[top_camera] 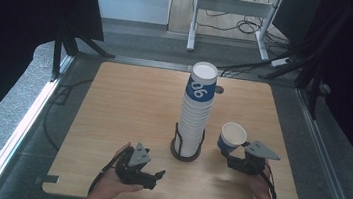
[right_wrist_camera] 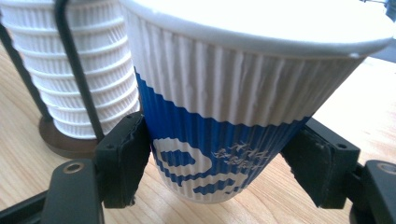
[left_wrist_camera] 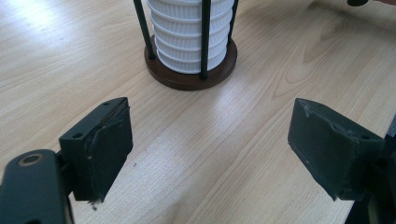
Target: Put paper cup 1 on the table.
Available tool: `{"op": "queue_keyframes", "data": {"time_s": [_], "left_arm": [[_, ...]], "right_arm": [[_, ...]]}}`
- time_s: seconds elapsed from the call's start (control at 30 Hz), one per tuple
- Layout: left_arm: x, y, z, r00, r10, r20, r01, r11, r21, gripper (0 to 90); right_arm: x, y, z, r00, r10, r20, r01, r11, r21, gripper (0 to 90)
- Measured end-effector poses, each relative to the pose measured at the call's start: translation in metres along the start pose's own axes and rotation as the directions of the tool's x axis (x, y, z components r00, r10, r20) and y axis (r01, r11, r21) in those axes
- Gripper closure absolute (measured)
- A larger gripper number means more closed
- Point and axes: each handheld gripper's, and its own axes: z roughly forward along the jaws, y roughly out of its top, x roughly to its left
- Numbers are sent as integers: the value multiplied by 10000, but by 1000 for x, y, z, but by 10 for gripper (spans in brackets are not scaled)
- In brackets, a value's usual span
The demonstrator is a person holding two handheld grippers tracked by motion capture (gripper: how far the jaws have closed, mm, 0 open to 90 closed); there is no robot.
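Note:
A tall stack of ribbed white and blue paper cups (top_camera: 195, 112) stands in a dark wire holder with a round brown base (left_wrist_camera: 189, 77) at the table's middle. To its right my right gripper (top_camera: 231, 156) is shut on a single white and blue cup (top_camera: 231, 137), held upright; its pads press the cup's blue lower wall (right_wrist_camera: 210, 149). My left gripper (top_camera: 158, 175) rests at the front left of the holder, open, with bare wood between its pads (left_wrist_camera: 109, 149).
The wooden table (top_camera: 128, 104) has a small round hole (top_camera: 219, 90) behind the stack. Black curtains hang at both sides. A metal stand and cables sit on the floor beyond the far edge.

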Motion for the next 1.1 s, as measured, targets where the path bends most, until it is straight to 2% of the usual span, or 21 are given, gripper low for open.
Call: {"op": "queue_keyframes", "data": {"time_s": [0.2, 0.43, 1.1], "left_arm": [[-1, 0, 1, 10000, 54, -4, -54, 10000, 64, 141], [-1, -1, 2, 9999, 105, -14, -104, 9999, 127, 141], [-1, -1, 2, 9999, 138, -37, -137, 9998, 126, 142]], "right_arm": [[-1, -4, 6, 9996, -35, 284, 22, 9990, 441, 261], [4, -6, 13, 9987, -381, 336, 349, 9953, 903, 260], [5, -11, 21, 9979, -486, 426, 411, 9858, 1627, 255]]}}
